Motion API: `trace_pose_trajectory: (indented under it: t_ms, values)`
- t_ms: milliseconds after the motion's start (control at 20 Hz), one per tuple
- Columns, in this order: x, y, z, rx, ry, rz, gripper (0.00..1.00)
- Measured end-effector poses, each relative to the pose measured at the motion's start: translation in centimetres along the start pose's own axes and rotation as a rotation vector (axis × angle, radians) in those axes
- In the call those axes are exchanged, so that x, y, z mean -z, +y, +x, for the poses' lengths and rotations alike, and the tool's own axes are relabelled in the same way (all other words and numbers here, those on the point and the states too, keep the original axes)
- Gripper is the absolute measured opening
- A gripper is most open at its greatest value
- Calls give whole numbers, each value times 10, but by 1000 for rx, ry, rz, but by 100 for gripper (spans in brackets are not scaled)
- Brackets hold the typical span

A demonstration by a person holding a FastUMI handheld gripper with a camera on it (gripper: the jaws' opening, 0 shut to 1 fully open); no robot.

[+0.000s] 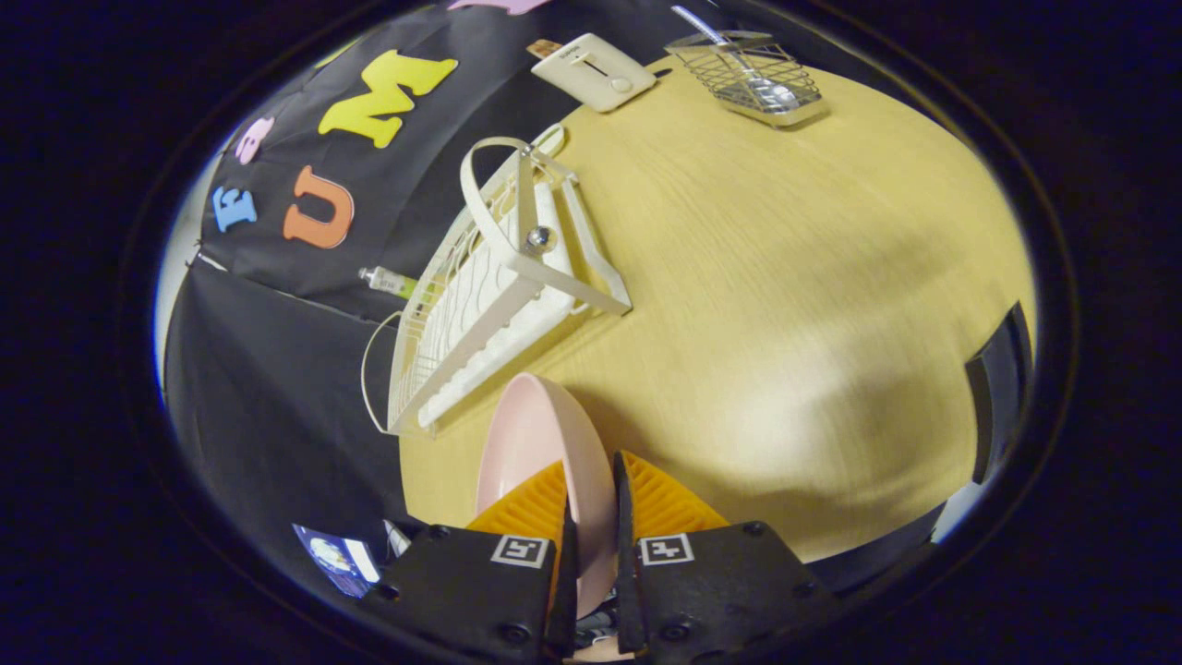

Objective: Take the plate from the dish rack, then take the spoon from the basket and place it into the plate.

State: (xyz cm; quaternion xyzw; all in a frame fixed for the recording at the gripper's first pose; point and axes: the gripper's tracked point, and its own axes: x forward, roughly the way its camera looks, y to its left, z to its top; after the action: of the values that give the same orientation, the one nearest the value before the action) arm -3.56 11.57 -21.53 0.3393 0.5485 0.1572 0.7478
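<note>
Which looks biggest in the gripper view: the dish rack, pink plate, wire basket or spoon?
1. Dish rack.
2. Pink plate, pinched in the gripper; being so near the camera may inflate it.
3. Wire basket, far across the table.
4. Spoon inside the basket.

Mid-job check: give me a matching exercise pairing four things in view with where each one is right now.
1. pink round plate
2. white wire dish rack
3. metal spoon
4. white flat box with a knob

a. in the wire basket far beyond the fingers
b. clamped between the gripper fingers
c. at the table's far edge beside the basket
d. just ahead of the plate

Pairs: 1-b, 2-d, 3-a, 4-c
</note>
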Motion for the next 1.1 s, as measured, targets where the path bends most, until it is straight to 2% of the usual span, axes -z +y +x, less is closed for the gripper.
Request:
trace_pose_trajectory:
  t_ms: [250, 450, 600, 650, 850, 1050, 1100]
  values:
    - [-8, 2, 10, -66, 4, -3, 29]
    - [-21, -3, 2, 14, -72, -120, 44]
    - [-28, 0, -7, 41, -122, -196, 51]
    - [-32, 1, -10, 58, -150, -231, 58]
    - [-57, -4, -46, 152, -348, -361, 72]
    - [-93, -13, -102, 265, -605, -487, 74]
    - [-103, -17, -118, 306, -671, -521, 77]
